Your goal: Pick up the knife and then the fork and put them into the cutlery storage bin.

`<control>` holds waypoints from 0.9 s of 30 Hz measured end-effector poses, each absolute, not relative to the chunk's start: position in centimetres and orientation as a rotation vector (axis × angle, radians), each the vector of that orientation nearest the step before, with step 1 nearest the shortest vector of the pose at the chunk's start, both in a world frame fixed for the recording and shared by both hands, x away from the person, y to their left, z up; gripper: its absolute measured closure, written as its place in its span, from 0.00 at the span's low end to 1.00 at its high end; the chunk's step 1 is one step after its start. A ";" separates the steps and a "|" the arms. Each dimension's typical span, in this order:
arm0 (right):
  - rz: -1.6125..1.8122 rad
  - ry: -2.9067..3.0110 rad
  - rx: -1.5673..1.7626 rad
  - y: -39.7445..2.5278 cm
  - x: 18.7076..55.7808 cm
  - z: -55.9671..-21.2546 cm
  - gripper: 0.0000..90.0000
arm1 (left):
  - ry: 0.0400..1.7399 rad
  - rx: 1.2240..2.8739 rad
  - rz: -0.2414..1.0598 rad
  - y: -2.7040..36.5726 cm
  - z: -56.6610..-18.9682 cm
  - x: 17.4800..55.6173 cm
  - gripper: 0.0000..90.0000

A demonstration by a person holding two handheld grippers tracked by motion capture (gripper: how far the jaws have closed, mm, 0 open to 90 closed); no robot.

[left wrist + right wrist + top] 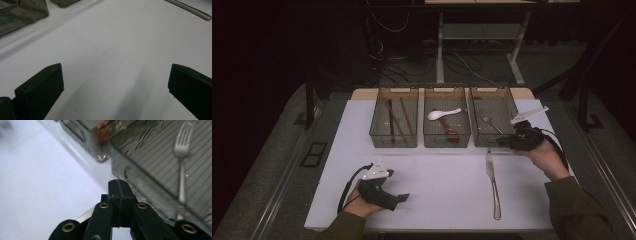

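On the white table (pixel 432 195) we are working before three smoky bins, the right bin (pixel 493 125) holding a fork (pixel 492 124). Our right gripper (pixel 506 141) is hovering at that bin's near wall, jaws pressed together on nothing we can make out. Our left gripper (pixel 404 198) is resting low at the near left, jaws spread wide over bare table. Between them, nearer the right hand, a knife (pixel 492 182) is lying flat, blade pointing toward the bins.
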State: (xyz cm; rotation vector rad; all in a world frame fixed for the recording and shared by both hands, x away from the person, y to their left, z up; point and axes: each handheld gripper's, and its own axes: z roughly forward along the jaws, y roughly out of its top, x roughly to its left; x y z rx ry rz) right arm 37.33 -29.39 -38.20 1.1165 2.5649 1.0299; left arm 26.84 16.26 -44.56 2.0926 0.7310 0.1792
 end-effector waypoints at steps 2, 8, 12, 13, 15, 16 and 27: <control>0.996 2.587 1.119 -29.0 37.2 -38.9 0.99 | 0.732 2.089 0.181 16.3 -44.5 26.8 0.00; 0.854 2.598 1.127 -28.1 37.4 -41.6 0.99 | 0.731 2.092 0.183 16.3 -44.5 26.8 0.00; 0.823 2.590 1.151 -27.9 37.9 -42.8 0.99 | 0.731 2.096 0.183 16.3 -44.6 26.9 0.00; 0.825 2.581 1.159 -27.9 37.9 -42.9 0.99 | 0.731 2.096 0.182 16.3 -44.6 26.8 0.00; 0.828 2.571 1.163 -27.8 38.1 -43.1 0.99 | 0.728 2.097 0.183 16.2 -44.5 26.8 0.00; 0.827 2.571 1.163 -27.8 38.1 -43.2 0.99 | 0.728 2.098 0.183 16.2 -44.5 26.8 0.00; 0.838 2.557 1.195 -27.6 38.7 -43.9 0.99 | 0.729 2.100 0.181 16.2 -44.6 26.9 0.00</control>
